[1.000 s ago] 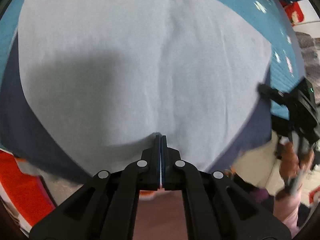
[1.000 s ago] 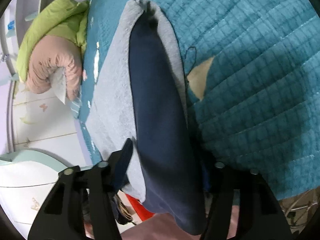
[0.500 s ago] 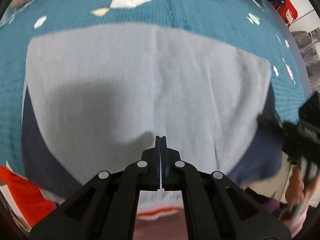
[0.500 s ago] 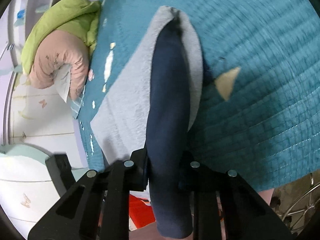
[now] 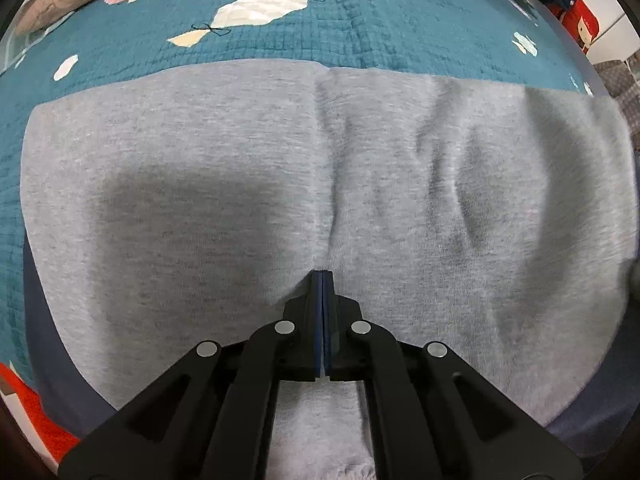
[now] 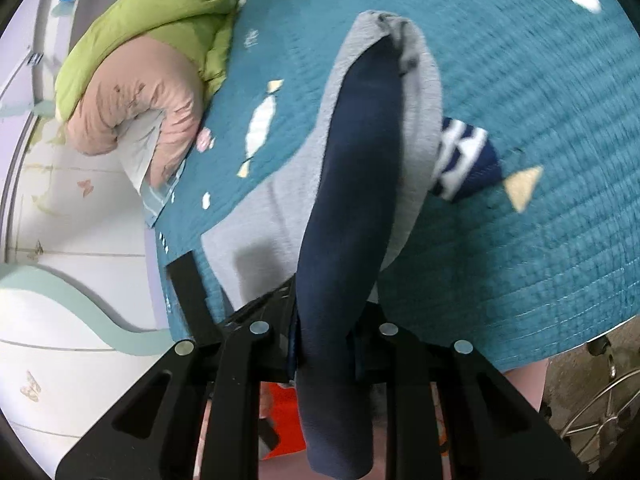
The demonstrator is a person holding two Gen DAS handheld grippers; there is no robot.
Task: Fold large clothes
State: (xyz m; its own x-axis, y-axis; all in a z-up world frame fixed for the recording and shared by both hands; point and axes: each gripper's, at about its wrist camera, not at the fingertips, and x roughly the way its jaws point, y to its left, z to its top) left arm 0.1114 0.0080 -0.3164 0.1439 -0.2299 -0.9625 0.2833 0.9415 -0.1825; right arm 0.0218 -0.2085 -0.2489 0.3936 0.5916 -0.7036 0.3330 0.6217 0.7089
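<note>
A large garment, grey fleece on one face (image 5: 200,200) and navy on the other, lies spread on a teal quilted bedspread (image 5: 360,20). My left gripper (image 5: 322,276) points steeply down and is shut on the garment's near grey edge; creases run away from its tip. In the right wrist view, my right gripper (image 6: 326,308) is shut on a thick navy fold (image 6: 352,180), which hangs down between the fingers and is raised off the bed. A navy-and-white striped cuff (image 6: 460,160) sticks out from under the grey layer.
A rolled green and pink quilt (image 6: 140,60) lies at the far end of the bed. A red-orange thing (image 5: 24,408) sits below the near bed edge. Past the right edge are a wheeled chair base (image 6: 600,400) and bare floor. White cabinets (image 6: 60,240) stand to the left.
The right gripper closed on the navy fold and rose with it, and the striped cuff came into sight. The left view tilted up over the bedspread, and the right gripper left it.
</note>
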